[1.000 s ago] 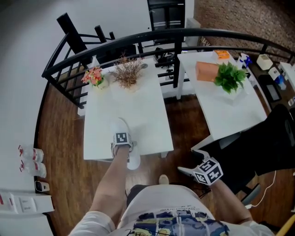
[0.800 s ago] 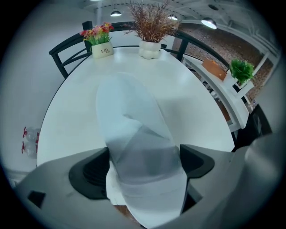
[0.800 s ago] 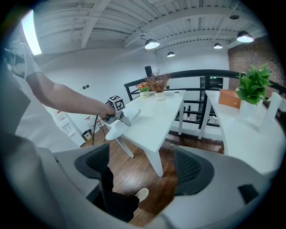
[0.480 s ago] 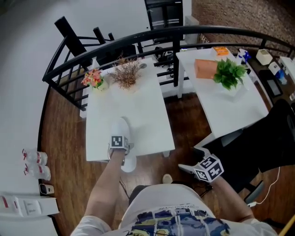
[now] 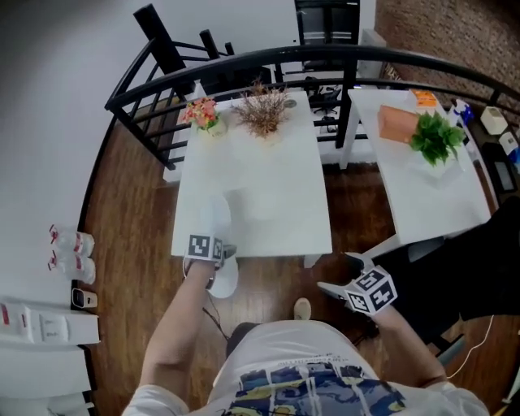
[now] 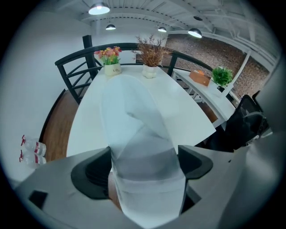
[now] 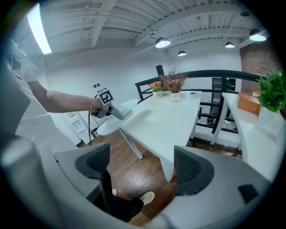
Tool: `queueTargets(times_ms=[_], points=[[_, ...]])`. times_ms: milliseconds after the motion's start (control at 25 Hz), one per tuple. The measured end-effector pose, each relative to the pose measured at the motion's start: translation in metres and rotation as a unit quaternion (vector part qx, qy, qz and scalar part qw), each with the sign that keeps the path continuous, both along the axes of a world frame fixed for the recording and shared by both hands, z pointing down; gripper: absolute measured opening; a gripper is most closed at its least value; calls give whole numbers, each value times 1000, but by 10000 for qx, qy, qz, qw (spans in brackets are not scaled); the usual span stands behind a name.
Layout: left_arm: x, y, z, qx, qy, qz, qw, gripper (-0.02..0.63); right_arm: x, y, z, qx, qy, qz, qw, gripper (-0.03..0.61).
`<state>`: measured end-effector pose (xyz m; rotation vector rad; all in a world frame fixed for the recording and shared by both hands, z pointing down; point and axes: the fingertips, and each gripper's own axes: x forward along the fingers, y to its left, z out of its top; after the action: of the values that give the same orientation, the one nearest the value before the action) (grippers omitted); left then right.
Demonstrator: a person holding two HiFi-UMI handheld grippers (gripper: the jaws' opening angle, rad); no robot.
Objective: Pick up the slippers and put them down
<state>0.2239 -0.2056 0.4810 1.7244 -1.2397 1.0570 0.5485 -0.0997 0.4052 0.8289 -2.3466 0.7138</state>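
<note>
One white table (image 5: 268, 179), slipper (image 5: 226, 278) over its edge; wood floor (image 5: 130, 219), black railing (image 5: 349, 114).

Floor (image 5: 122, 187): dark brown wooden boards. Wall (image 5: 49, 81): plain white. Far wall (image 6: 210, 56): brick. Two white tables, one long (image 5: 276, 187), one (image 5: 435, 199) to its right. Curved black railing (image 5: 276, 58) behind both. Black office chair (image 5: 487, 268). Round ceiling lamps (image 6: 99, 9), lit.

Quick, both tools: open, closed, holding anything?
Left tool: jaws just closed further, gripping the white slipper.
Right tool: open, nothing between its jaws.
</note>
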Motion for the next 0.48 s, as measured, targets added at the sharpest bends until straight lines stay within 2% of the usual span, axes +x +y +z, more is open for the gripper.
queueTargets(times_ms=[240, 480], points=[[-78, 51, -23, 161, 135, -441, 9988, 459, -75, 9, 8, -32, 142, -724, 9973, 448], [-192, 120, -27, 332, 332, -981, 9941, 459, -199, 36, 6, -21, 244, -1334, 9908, 448]])
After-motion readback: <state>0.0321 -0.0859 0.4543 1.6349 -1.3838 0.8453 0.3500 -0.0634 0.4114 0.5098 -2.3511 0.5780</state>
